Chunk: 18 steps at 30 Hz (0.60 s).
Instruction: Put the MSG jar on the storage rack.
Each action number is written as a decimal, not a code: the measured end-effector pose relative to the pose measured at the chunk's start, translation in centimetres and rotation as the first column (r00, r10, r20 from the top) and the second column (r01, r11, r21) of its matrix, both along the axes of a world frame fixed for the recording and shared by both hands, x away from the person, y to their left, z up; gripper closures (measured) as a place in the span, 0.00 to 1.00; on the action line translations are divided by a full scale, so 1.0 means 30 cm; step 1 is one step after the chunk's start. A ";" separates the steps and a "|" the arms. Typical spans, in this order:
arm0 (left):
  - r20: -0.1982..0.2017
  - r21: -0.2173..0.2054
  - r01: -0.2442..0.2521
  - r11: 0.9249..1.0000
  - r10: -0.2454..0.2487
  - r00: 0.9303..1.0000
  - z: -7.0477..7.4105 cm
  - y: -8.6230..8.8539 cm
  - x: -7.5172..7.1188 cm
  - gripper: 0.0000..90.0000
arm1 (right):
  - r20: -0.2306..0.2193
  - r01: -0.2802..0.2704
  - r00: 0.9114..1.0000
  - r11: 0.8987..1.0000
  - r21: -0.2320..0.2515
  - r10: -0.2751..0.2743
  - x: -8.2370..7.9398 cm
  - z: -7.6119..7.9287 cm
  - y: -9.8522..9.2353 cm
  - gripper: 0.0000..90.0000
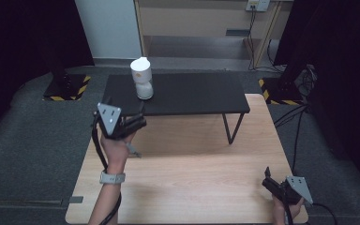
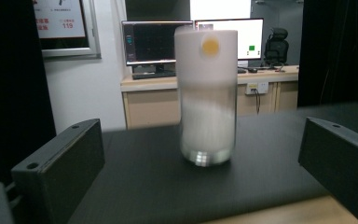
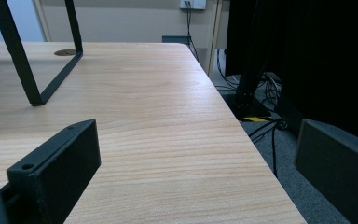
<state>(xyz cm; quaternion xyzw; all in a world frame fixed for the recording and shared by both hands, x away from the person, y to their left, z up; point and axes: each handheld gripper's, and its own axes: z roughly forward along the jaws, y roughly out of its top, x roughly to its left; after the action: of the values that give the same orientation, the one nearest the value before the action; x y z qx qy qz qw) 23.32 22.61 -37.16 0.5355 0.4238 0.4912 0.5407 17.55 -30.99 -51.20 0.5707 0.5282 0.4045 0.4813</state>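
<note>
A clear cylinder with a white cap and white contents (image 1: 142, 78) stands upright on a low black shelf (image 1: 197, 93) at the far side of the wooden table (image 1: 192, 178). My left gripper (image 1: 139, 118) hovers at the shelf's near edge, just short of the cylinder, and points at it. In the left gripper view the cylinder (image 2: 207, 98) stands centred between the two jaws, which are wide apart and touch nothing; the left gripper (image 2: 200, 186) is open. My right gripper (image 1: 268, 179) rests low at the table's front right corner, open and empty (image 3: 196, 186).
The black shelf stands on thin metal legs (image 3: 28, 60) on the wooden table (image 3: 144, 116). The table's right edge drops to grey carpet with cables (image 3: 270, 126). Dark stands with yellow-black striped bases (image 1: 68, 86) flank the shelf. A cabinet (image 1: 201, 23) sits behind.
</note>
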 end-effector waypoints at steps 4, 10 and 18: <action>-0.017 0.032 0.009 0.999 -0.009 1.000 -0.122 0.048 -0.074 0.00 | 0.003 -0.001 1.000 1.000 0.003 0.001 -0.001 -0.001 -0.001 0.01; -0.060 0.013 0.006 1.000 -0.005 0.998 -0.264 0.111 -0.147 0.00 | 0.000 -0.007 1.000 1.000 -0.002 0.007 -0.001 0.000 -0.002 0.01; -0.160 -0.005 -0.042 0.999 0.041 0.986 -0.389 0.151 -0.192 0.00 | 0.001 -0.004 1.000 1.000 -0.003 0.004 -0.001 -0.001 -0.001 0.01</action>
<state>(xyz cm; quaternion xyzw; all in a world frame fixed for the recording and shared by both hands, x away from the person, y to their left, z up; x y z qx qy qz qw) 17.55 27.13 -48.83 0.5621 0.4789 0.4558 0.4969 17.51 -31.02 -51.23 0.5685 0.5299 0.4050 0.4817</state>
